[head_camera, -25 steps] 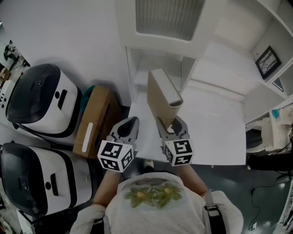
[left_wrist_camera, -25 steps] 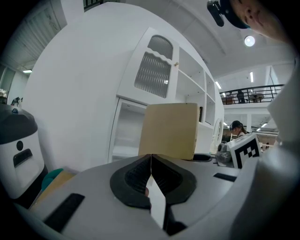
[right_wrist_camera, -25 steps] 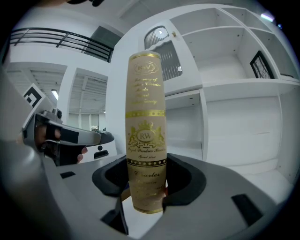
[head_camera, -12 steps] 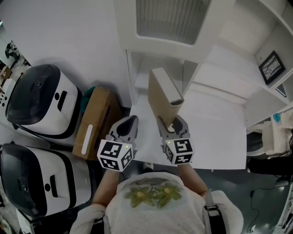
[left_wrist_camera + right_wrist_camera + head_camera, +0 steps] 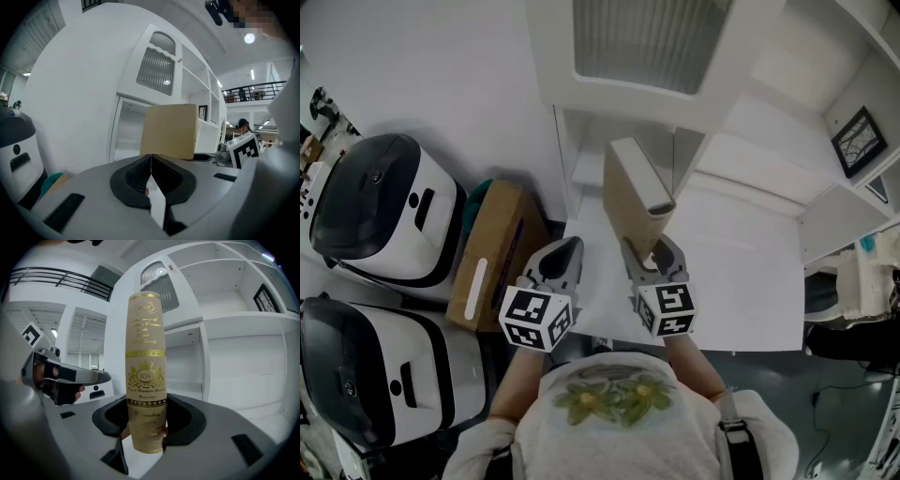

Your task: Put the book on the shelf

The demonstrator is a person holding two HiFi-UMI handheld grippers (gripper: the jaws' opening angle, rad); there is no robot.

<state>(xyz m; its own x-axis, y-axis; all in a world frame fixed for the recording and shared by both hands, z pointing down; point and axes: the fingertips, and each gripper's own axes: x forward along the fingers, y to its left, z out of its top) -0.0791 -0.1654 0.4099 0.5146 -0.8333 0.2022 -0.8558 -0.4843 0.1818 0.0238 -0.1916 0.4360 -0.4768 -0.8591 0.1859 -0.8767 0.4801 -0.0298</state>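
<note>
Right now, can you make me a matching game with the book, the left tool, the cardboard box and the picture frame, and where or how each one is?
Things:
1. book
2. left tool
3. cardboard box
4. picture frame

Places or states:
A. outside the shelf, on its left
B. shut, with nothing in it
C. inside a compartment at the far right
D. held upright in the right tool

Pairs: 1-D, 2-B, 3-A, 4-C
</note>
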